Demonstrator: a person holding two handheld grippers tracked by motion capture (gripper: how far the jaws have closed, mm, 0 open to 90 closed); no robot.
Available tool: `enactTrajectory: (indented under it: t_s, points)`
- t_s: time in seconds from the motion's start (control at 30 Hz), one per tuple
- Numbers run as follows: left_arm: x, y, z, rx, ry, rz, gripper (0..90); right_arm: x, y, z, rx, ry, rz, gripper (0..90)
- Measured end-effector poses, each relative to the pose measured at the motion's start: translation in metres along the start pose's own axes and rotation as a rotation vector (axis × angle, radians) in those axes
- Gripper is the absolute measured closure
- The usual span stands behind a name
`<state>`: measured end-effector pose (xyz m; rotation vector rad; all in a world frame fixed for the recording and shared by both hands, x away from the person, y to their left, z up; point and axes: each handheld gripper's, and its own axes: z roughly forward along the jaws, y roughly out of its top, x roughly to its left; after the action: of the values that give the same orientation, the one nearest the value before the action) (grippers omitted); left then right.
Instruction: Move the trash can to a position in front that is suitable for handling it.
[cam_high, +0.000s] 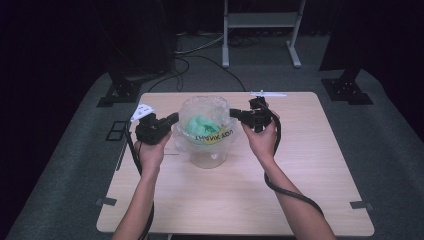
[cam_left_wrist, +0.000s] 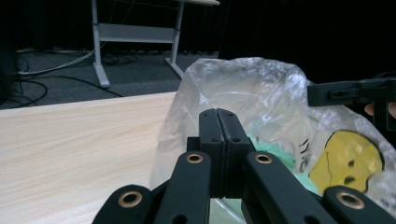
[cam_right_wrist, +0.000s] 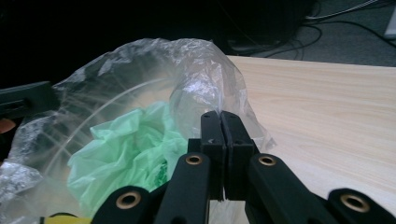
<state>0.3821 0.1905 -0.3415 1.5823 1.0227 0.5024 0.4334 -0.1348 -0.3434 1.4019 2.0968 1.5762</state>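
Note:
A clear plastic bag (cam_high: 205, 112) (cam_left_wrist: 261, 88) (cam_right_wrist: 140, 65) lines a clear tub (cam_high: 207, 157) at the middle of the table. It holds crumpled green film (cam_high: 200, 122) (cam_right_wrist: 130, 149) and bears a yellow smiley print (cam_left_wrist: 348, 158). My left gripper (cam_high: 175, 119) (cam_left_wrist: 217, 113) is shut on the bag's left rim, with thin film caught at its tips. At the opposite rim my right gripper (cam_high: 233, 114) (cam_right_wrist: 220, 114) is also shut, and plastic rises from its tips. Each gripper view shows the other gripper across the bag's mouth.
The wooden table (cam_high: 300, 175) has bare room in front of and to the right of the tub. A white strip (cam_high: 270, 93) lies at its far edge. Beyond it are a white desk frame (cam_high: 260, 30), floor cables (cam_high: 200, 50) and black stand bases (cam_high: 120, 90) (cam_high: 347, 87).

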Motion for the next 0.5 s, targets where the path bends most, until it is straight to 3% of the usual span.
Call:
enactTrajectory:
  t_s: [0.33,0.5]
  points:
    - [-0.014,0.006,0.005,-0.022,-0.048,0.009,90.0,0.02,0.008,0.003,0.04,0.069,-0.017,89.3]
    - [-0.025,0.009,0.012,-0.027,-0.079,0.02,90.0,0.023,0.011,0.005,0.056,0.107,0.008,88.9]
